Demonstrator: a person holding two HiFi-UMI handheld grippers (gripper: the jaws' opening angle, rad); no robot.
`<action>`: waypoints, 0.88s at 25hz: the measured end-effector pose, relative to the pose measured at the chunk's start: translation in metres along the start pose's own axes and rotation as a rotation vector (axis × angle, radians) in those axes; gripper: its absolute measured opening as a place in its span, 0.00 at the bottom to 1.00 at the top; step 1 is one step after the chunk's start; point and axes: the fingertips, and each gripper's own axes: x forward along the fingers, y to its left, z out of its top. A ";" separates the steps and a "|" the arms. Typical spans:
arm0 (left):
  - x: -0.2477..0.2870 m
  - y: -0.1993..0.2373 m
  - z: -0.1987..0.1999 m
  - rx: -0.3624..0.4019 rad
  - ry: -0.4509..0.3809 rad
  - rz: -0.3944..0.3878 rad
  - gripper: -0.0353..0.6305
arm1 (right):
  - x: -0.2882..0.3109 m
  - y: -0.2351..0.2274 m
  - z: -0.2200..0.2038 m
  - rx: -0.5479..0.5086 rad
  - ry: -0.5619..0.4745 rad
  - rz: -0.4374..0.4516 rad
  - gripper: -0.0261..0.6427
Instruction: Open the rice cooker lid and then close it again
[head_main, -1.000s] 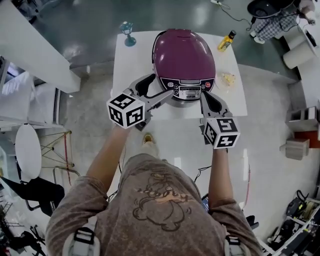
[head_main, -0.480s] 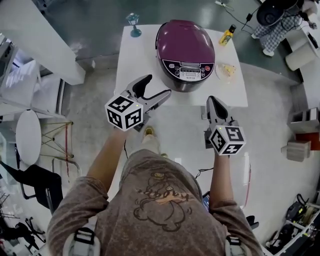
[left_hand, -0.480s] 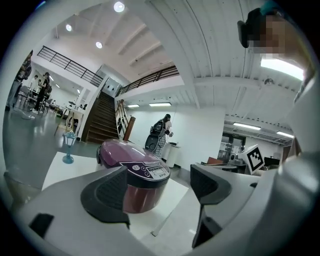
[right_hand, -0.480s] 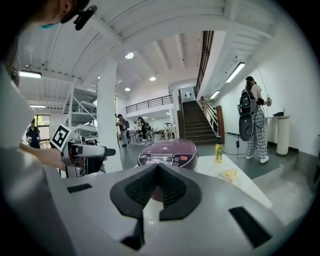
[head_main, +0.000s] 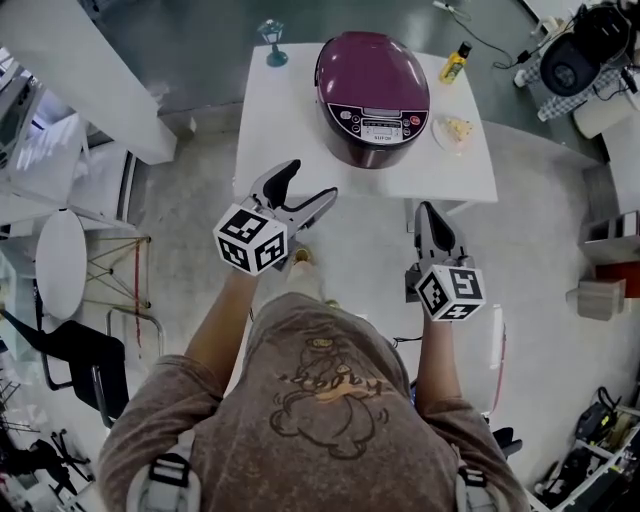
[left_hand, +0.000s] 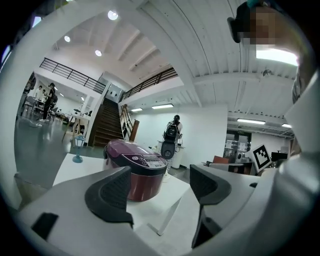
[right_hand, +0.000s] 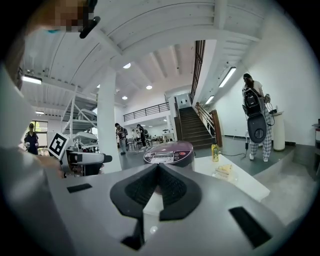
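Note:
A purple rice cooker (head_main: 372, 97) with its lid down stands on the white table (head_main: 280, 140); its control panel faces me. It also shows in the left gripper view (left_hand: 135, 167) and the right gripper view (right_hand: 169, 152). My left gripper (head_main: 308, 188) is held off the table's near edge, well short of the cooker, jaws open and empty (left_hand: 159, 187). My right gripper (head_main: 430, 213) hangs off the near edge too, jaws shut on nothing (right_hand: 156, 172).
On the table are a small blue stemmed glass (head_main: 272, 40) at the far left, a yellow bottle (head_main: 455, 63) at the far right and a plate of food (head_main: 453, 130). White furniture (head_main: 70, 80) stands to the left. People stand in the background (right_hand: 254, 115).
Both grippers have drawn back from the cooker's front, off the table's near edge toward my body. The cooker's lid stays shut. The view has shifted back.

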 end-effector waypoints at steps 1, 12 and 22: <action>-0.003 -0.001 -0.001 -0.008 -0.010 0.004 0.63 | -0.002 0.002 -0.002 -0.003 0.000 0.003 0.04; -0.025 -0.003 -0.015 0.054 -0.044 0.087 0.20 | -0.012 0.016 -0.021 -0.010 -0.008 0.015 0.04; -0.034 0.010 -0.028 0.055 -0.025 0.167 0.09 | -0.015 0.014 -0.028 -0.016 -0.012 0.002 0.04</action>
